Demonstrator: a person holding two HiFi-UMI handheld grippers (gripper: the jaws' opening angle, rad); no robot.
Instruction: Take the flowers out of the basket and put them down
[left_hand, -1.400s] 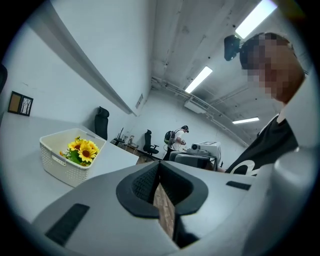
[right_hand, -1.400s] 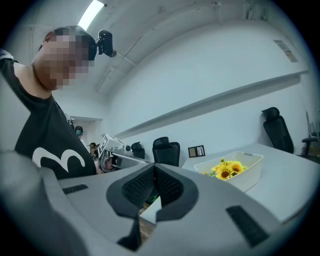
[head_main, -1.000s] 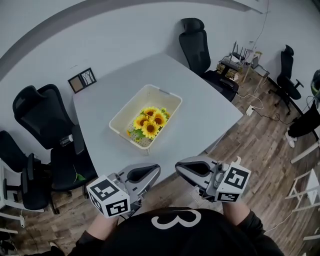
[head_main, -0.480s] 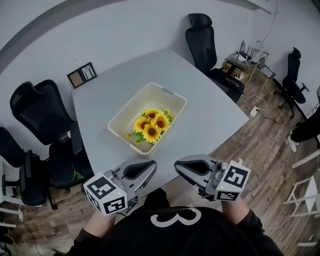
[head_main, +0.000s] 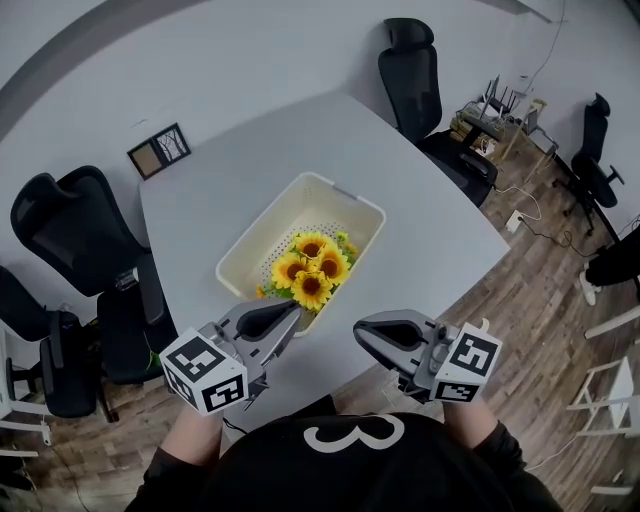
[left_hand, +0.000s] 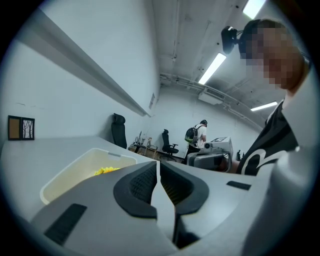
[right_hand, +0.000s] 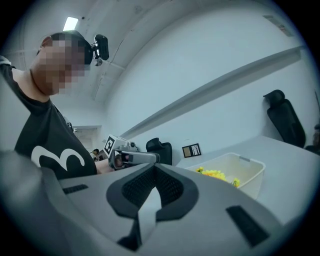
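Quick update: compared with a second ago I'm closer in to the counter (head_main: 430, 235), and both sets of tongs have come forward with me. In the head view the left tongs (head_main: 289, 313) sit right by the near corner of the basket (head_main: 236, 253). The right tongs (head_main: 361, 329) hang near the counter's edge, a bit apart from the basket. Both are squeezed fully together with nothing in them, and each gripper view shows the pads meeting. The flowers (head_main: 312, 272), a bunch of sunflowers, lie untouched in the near end of the basket. So really only the approach is done. I reckon the next bit is opening one set and reaching over the rim for the stems, which I can't see well from here.
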